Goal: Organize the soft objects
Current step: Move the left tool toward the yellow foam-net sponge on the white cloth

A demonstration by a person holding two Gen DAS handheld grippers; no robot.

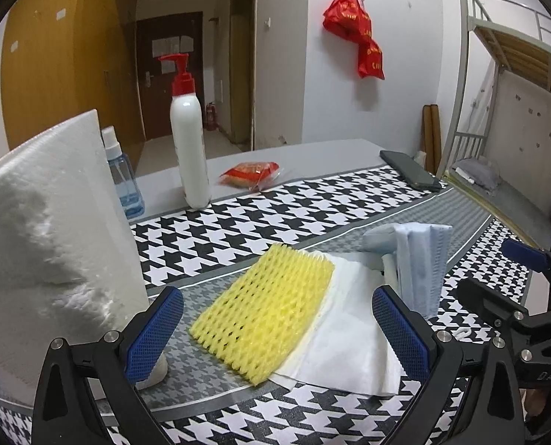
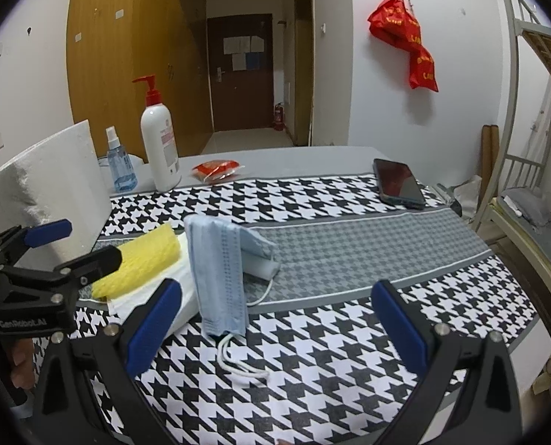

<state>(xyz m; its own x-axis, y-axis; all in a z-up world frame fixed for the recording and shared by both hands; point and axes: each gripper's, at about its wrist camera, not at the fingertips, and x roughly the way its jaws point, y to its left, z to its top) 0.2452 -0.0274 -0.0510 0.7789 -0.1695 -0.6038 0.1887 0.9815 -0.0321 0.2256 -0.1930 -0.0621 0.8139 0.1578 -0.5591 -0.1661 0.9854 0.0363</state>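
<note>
The left hand-held gripper (image 1: 277,330) hovers low over the table (image 2: 368,248) with its jaws spread wide and nothing between them. Just ahead of it lies a yellow foam net (image 1: 264,311), flat on a white tissue (image 1: 349,337) that sticks out from under the net's right and near edges. The net and tissue sit on the grey band of the houndstooth cloth (image 2: 312,352).

The right hand-held gripper (image 2: 275,319) is also wide open and empty, above the near part of the cloth. A blue face mask (image 2: 219,274) stands folded right of the tissue and touching it, one half upright, the other half lying flat behind. Its white ear loops (image 2: 238,363) trail onto the cloth toward the near edge.

At the left stands a big white paper roll (image 1: 49,230), close beside the left gripper. Behind it are a blue spray bottle (image 2: 119,167) and a white pump bottle (image 2: 160,144) with a red top, both upright. A red packet (image 2: 216,168) lies near the far edge, right of the pump bottle. A dark phone (image 2: 397,181) lies at the far right, well apart from the soft things.
</note>
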